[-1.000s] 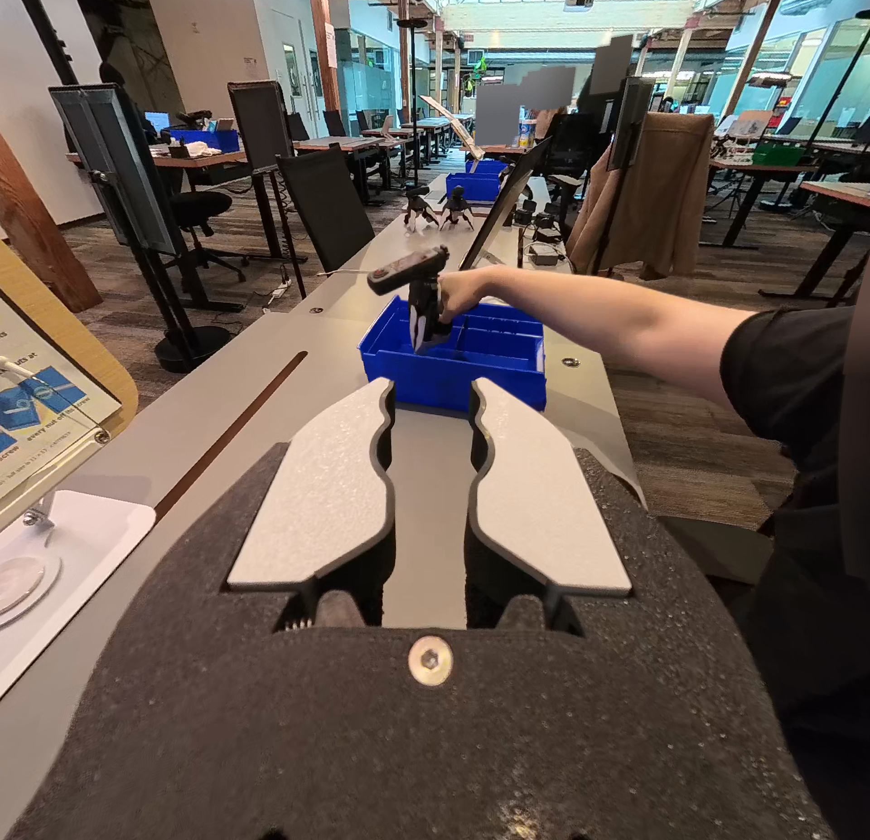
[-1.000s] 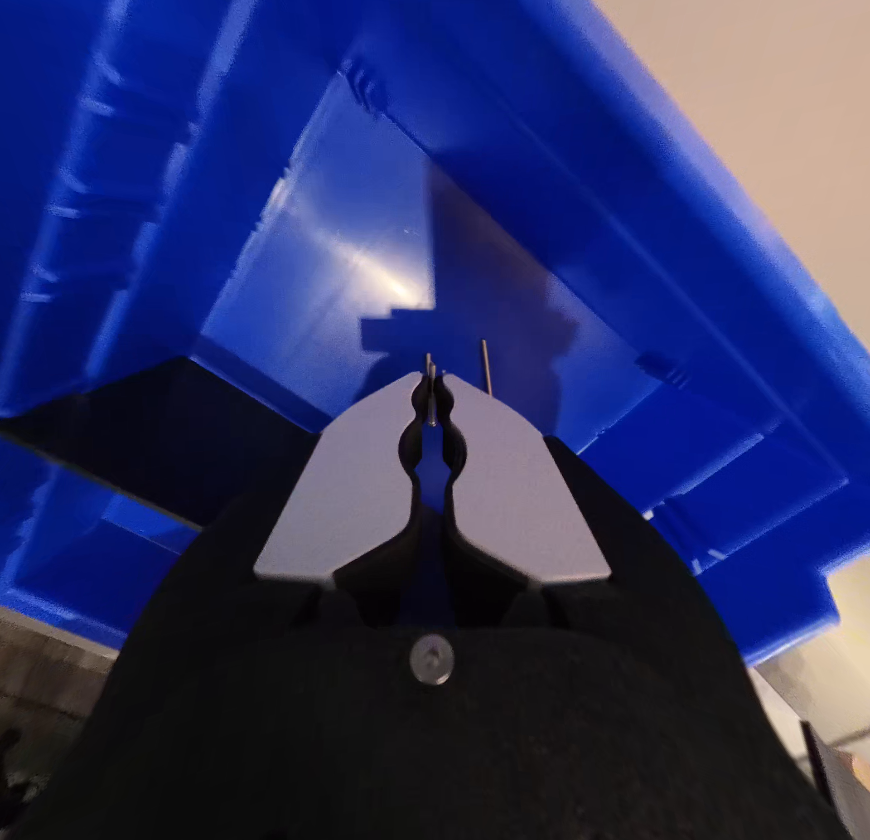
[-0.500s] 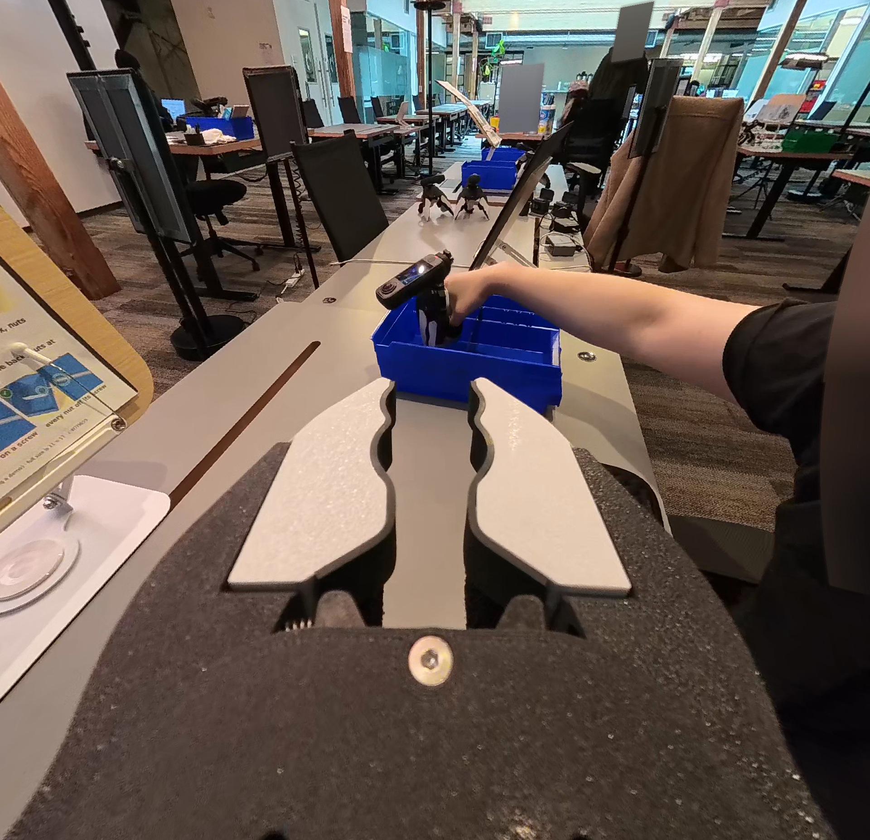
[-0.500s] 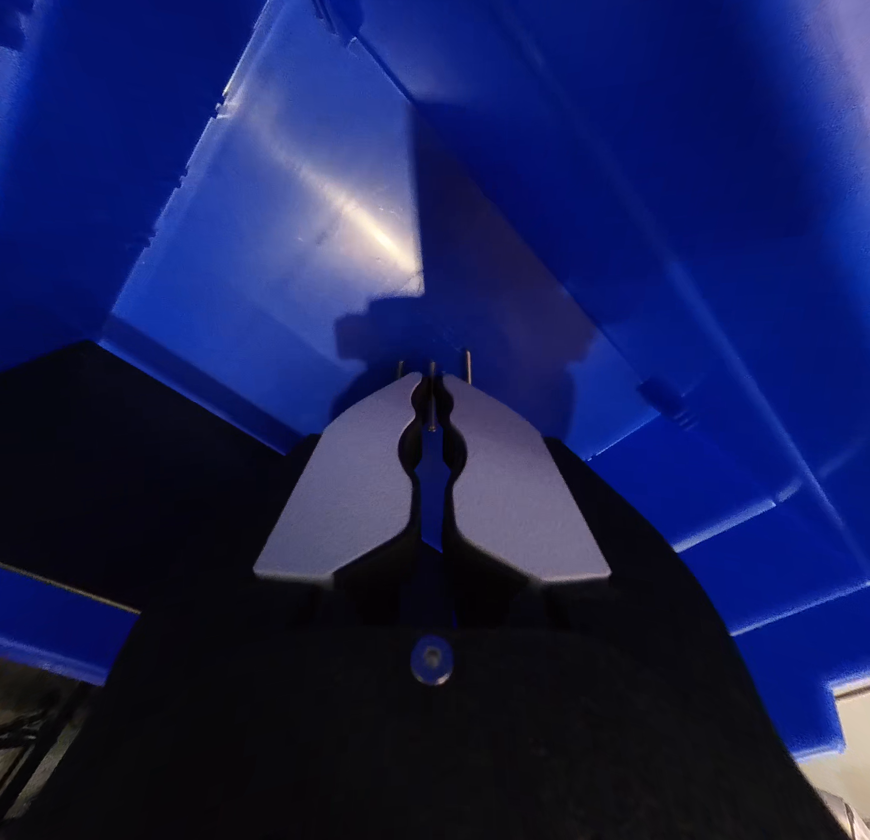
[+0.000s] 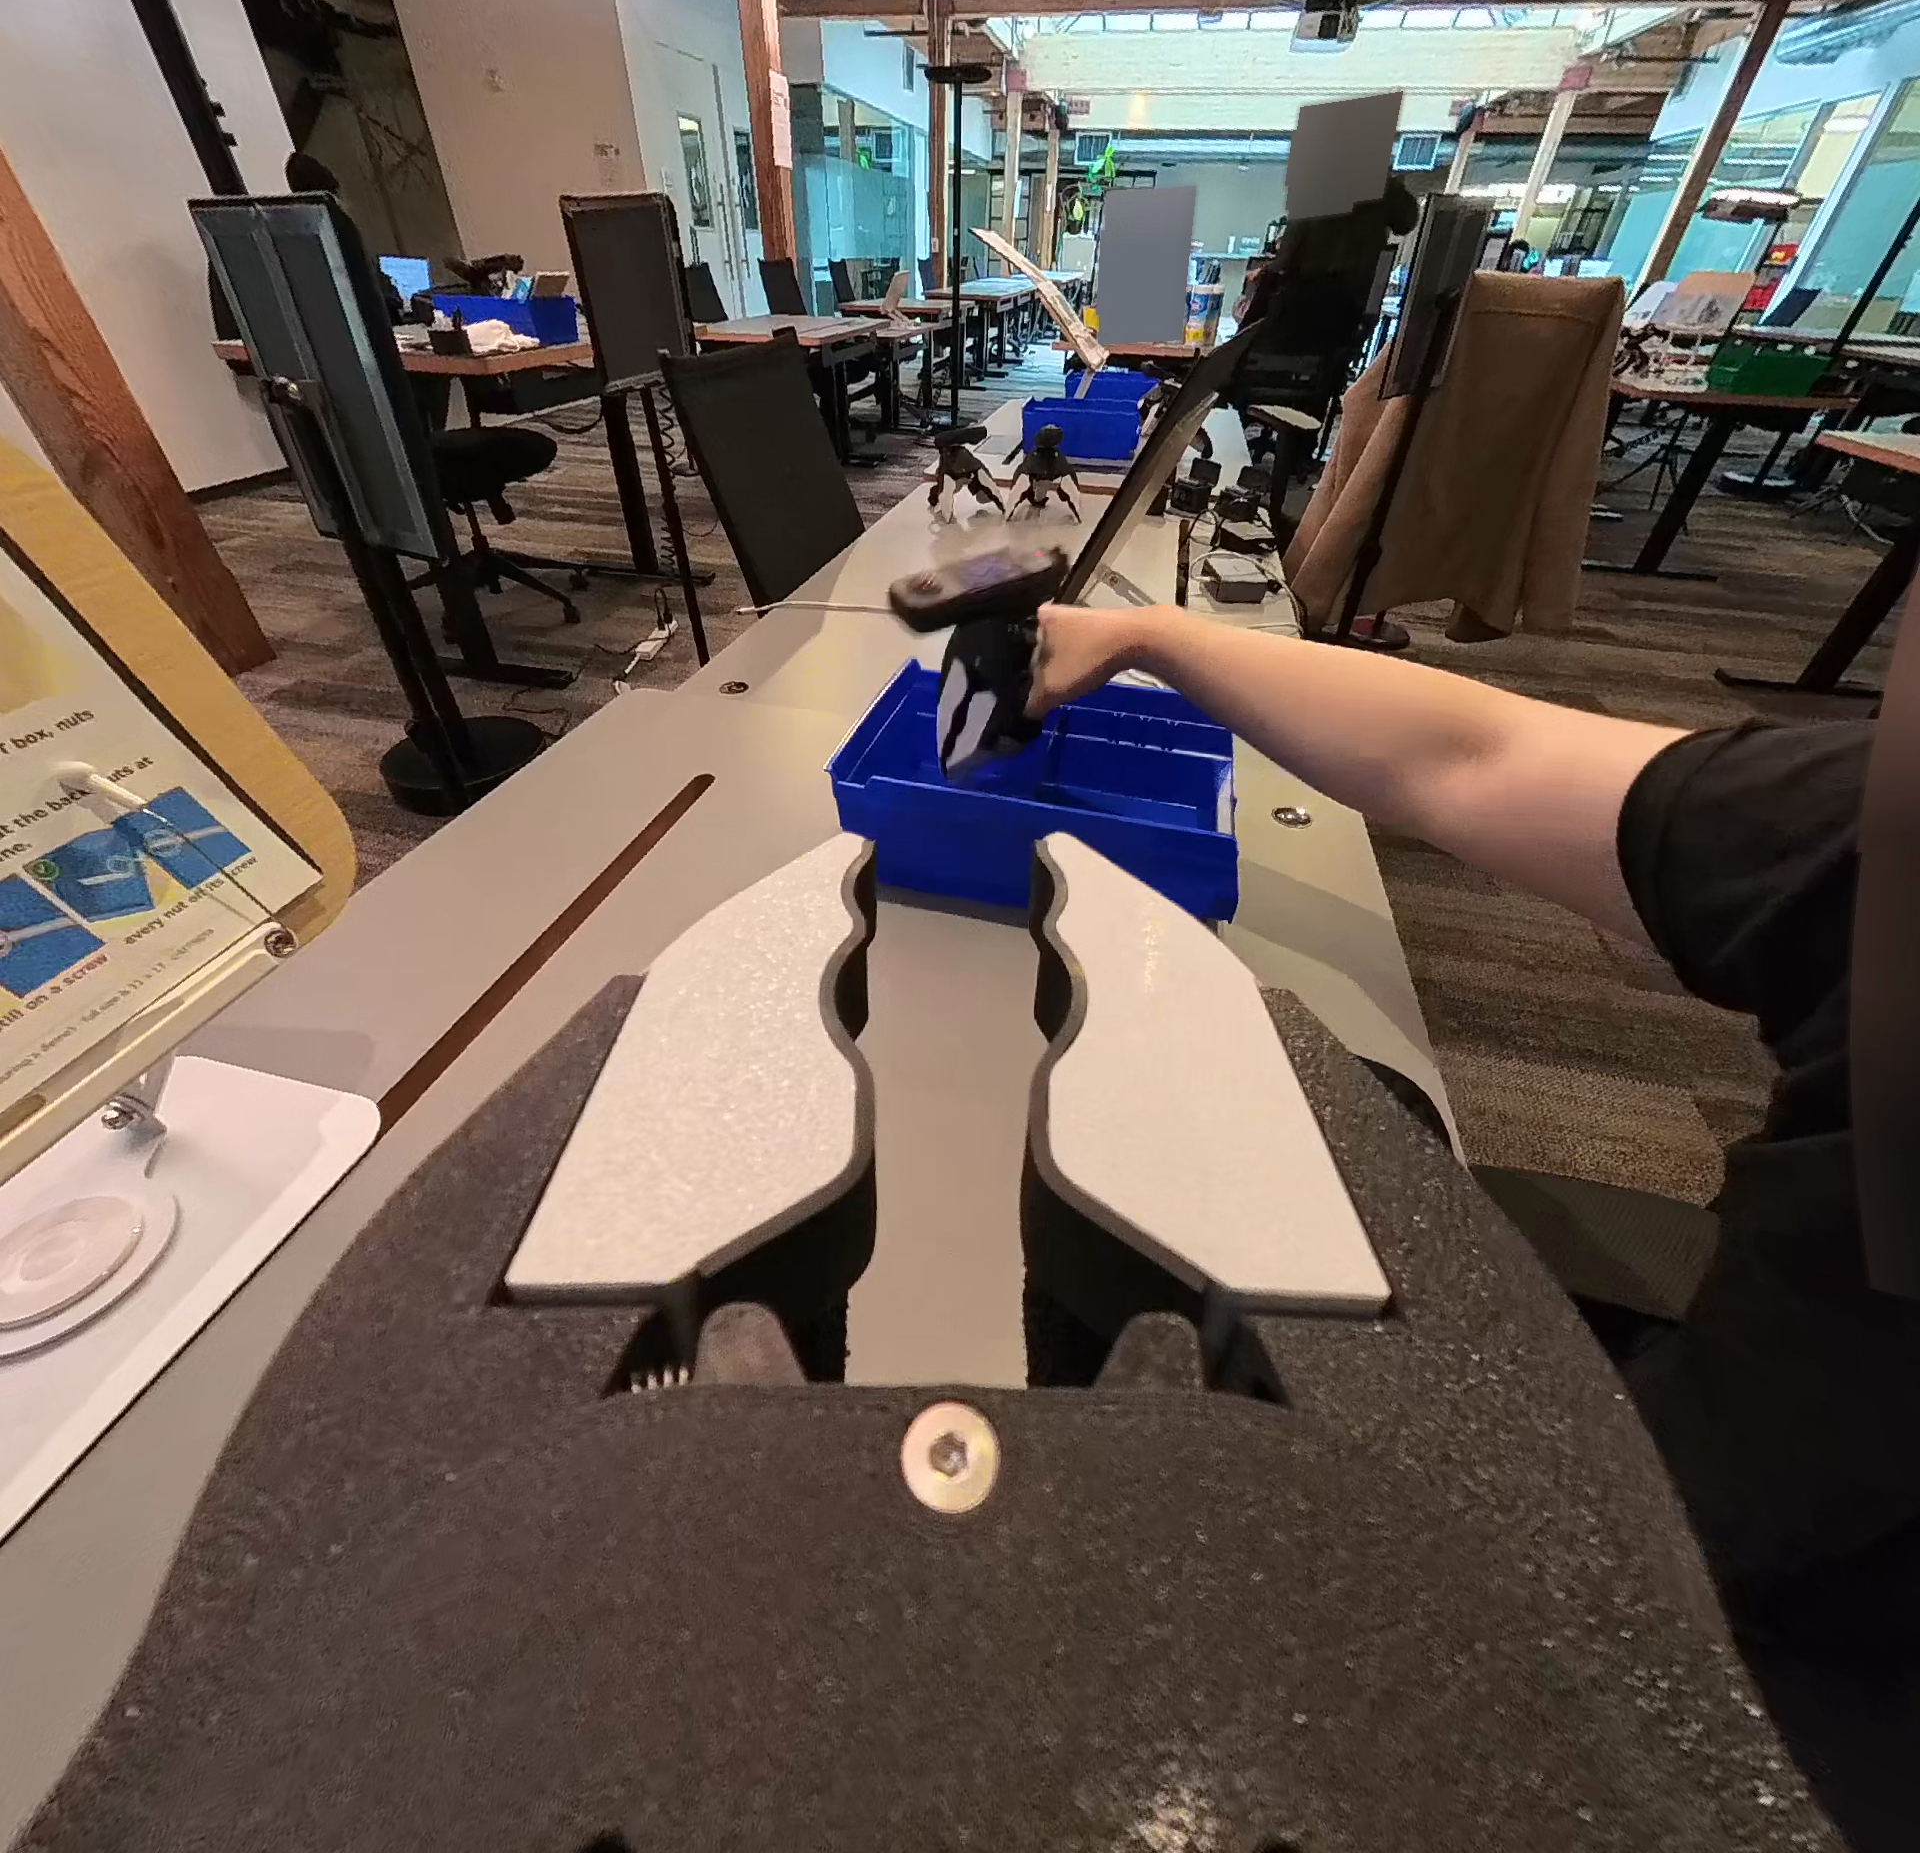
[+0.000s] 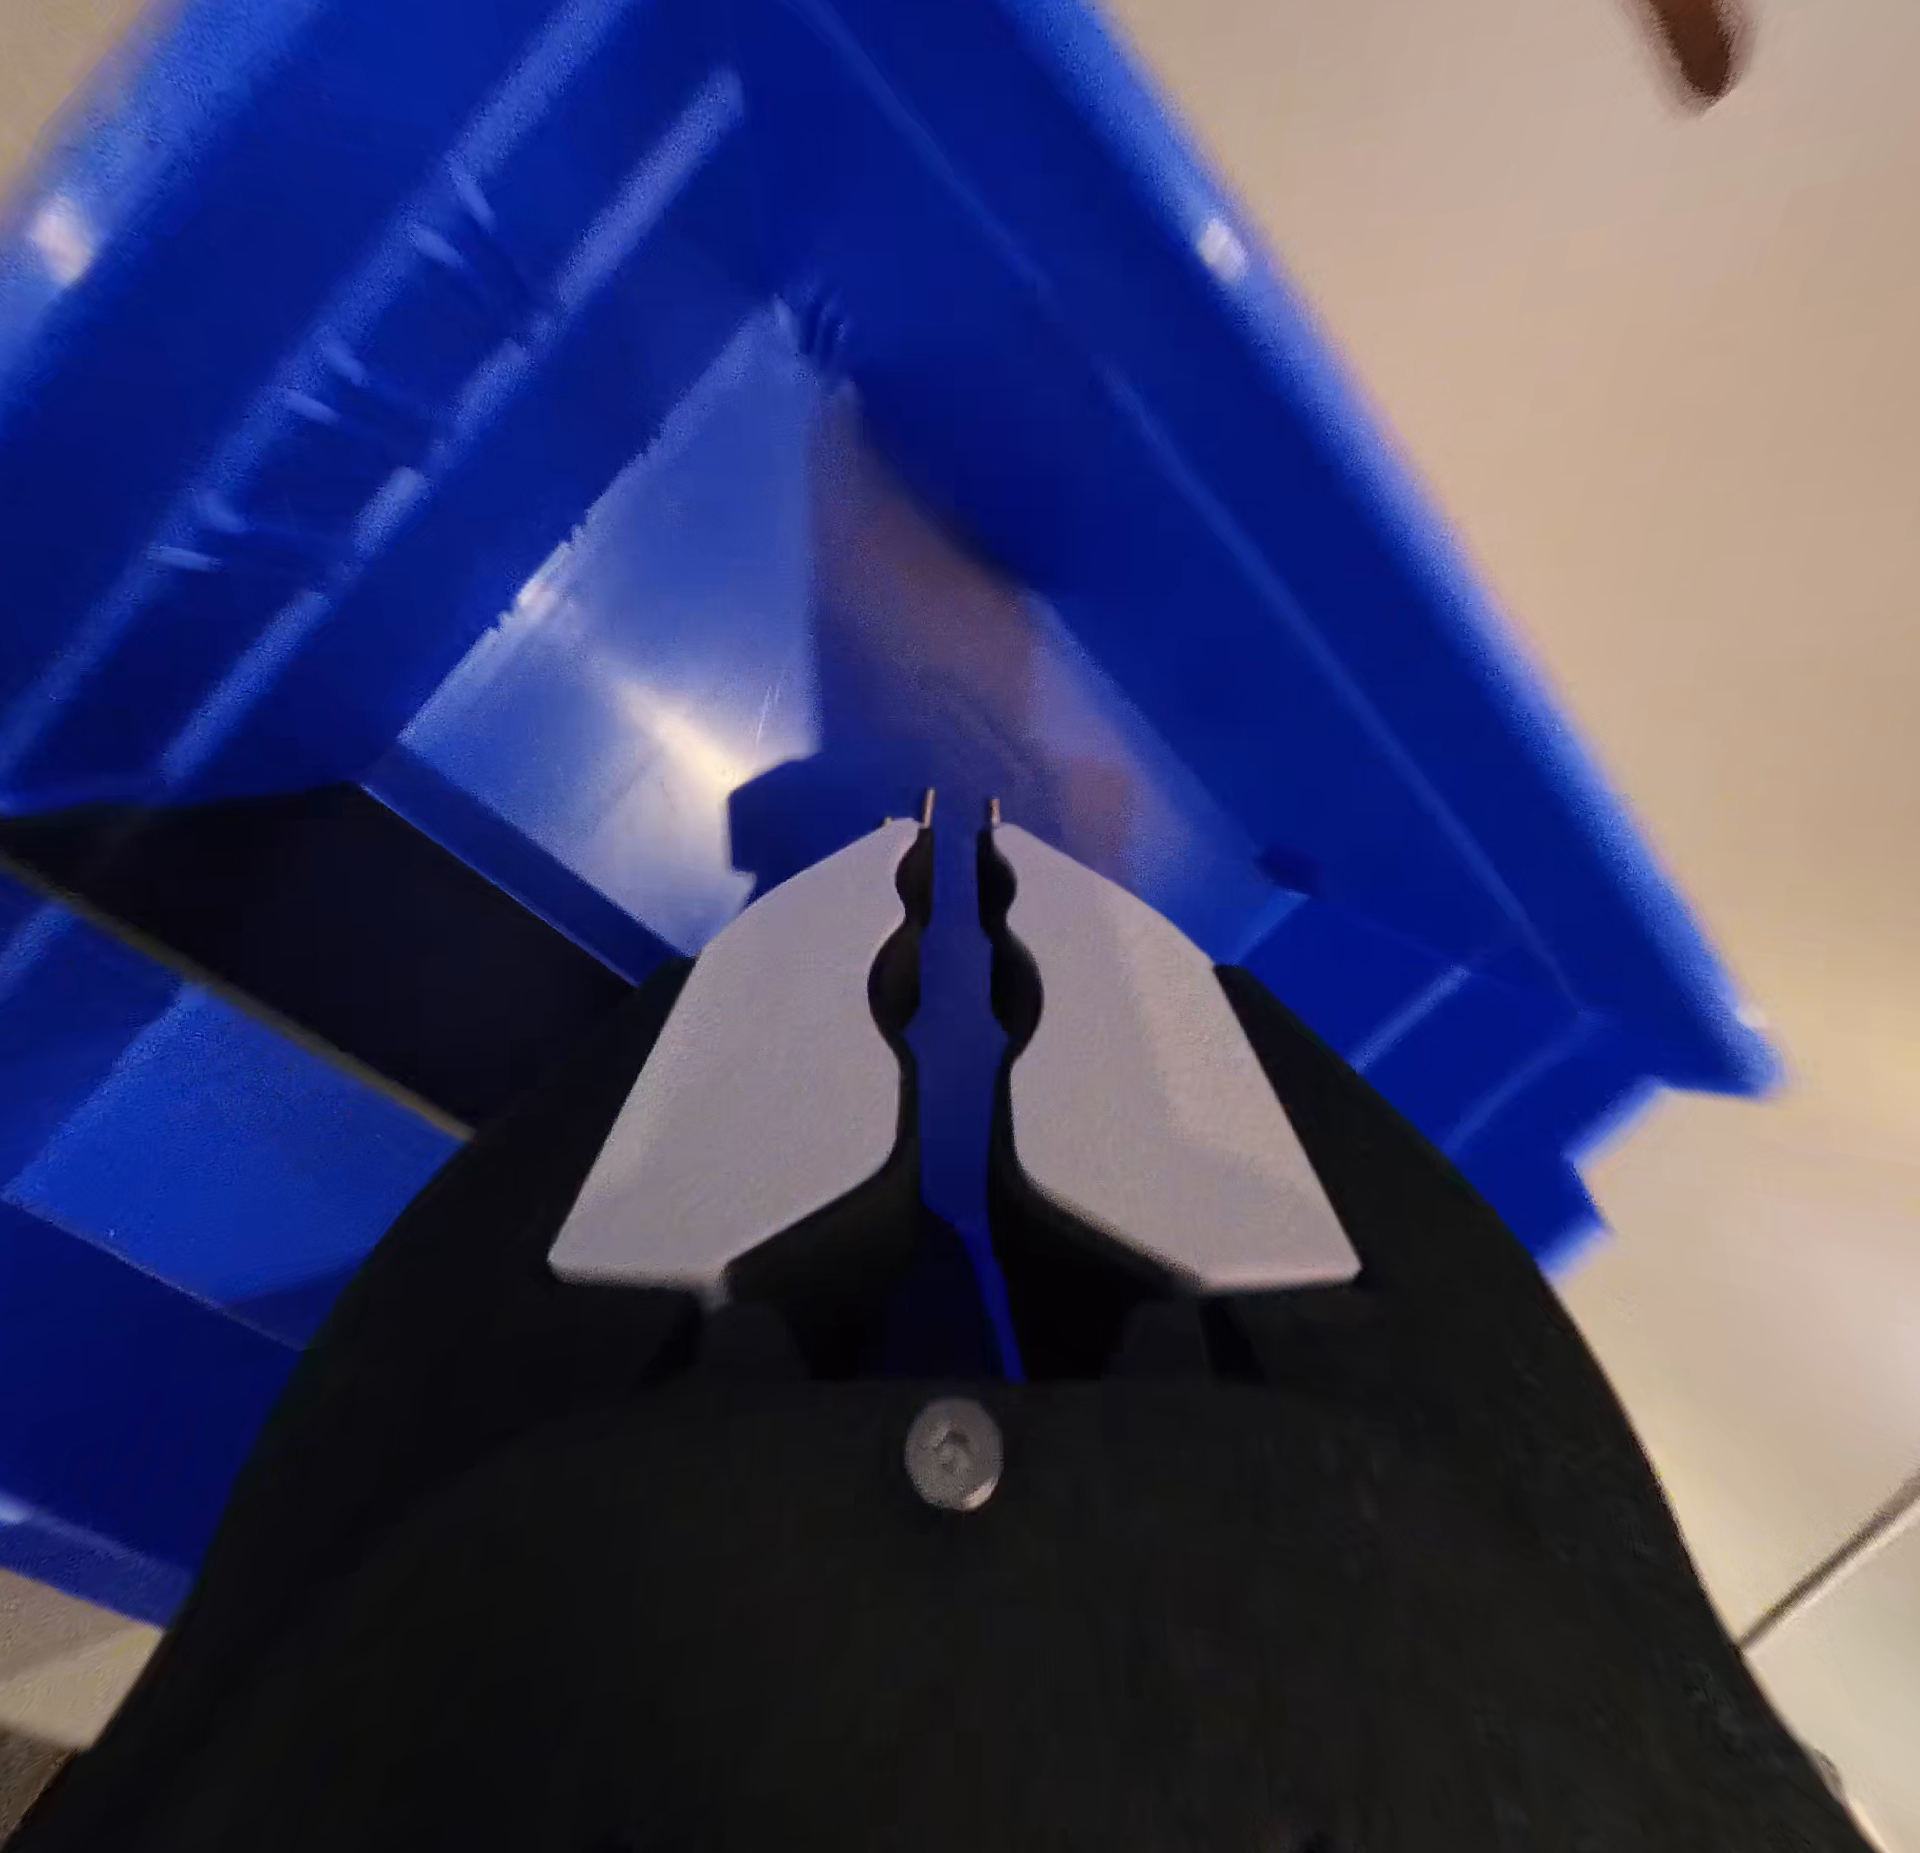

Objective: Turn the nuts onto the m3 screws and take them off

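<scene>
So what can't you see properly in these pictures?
- Nuts: none can be made out in either view; too small or hidden.
- Blue bin floor: left wrist view, its near wall blocks it.
- Thin pins by the right tool: right wrist view, motion blur; screws or not, unclear.
- Left tool: open, holding nothing.

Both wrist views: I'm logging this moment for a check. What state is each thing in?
left gripper: open, empty, above the table.
right gripper: open by a narrow gap, tips down inside the bin.
blue bin: upright on the table, open-topped, divided.
two thin metal pieces: at the right gripper's tips, blurred; cannot tell whether gripped.
</scene>
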Demonstrator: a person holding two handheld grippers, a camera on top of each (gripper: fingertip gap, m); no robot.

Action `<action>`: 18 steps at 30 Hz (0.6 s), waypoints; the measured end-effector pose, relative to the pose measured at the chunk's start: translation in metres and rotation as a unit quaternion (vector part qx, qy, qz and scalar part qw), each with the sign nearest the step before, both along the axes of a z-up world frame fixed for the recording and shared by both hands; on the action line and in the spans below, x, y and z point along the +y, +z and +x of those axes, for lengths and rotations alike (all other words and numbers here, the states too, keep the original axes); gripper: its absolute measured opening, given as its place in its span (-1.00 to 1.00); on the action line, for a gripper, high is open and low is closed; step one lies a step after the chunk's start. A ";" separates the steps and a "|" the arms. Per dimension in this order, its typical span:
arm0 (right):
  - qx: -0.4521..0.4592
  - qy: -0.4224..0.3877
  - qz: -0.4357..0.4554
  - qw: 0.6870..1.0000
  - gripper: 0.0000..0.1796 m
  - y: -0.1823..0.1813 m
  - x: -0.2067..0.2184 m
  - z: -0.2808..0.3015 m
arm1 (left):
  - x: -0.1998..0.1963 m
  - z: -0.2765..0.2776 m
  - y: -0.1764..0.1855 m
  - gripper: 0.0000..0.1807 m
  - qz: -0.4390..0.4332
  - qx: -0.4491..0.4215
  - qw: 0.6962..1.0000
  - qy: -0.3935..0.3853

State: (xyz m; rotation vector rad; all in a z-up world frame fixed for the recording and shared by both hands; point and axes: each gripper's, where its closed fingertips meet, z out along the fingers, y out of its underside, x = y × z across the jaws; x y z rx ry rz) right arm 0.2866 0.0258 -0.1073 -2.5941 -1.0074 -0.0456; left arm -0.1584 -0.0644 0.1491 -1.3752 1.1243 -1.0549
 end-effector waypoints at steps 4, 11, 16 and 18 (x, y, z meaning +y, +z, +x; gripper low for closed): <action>0.012 -0.010 0.144 0.989 -0.92 0.074 0.005 -0.017 | -0.001 -0.001 0.002 -0.70 0.000 -0.005 1.000 -0.002; 0.053 -0.014 0.354 0.934 -0.87 0.208 -0.008 -0.100 | 0.002 0.001 0.002 -0.70 0.004 -0.004 1.000 0.010; 0.194 0.038 0.424 0.884 -0.86 0.267 -0.025 -0.204 | 0.006 -0.001 0.002 -0.69 0.019 0.005 0.999 0.038; 0.257 0.068 0.444 0.855 -0.85 0.285 -0.034 -0.242 | 0.008 -0.003 0.003 -0.69 0.023 0.004 0.999 0.046</action>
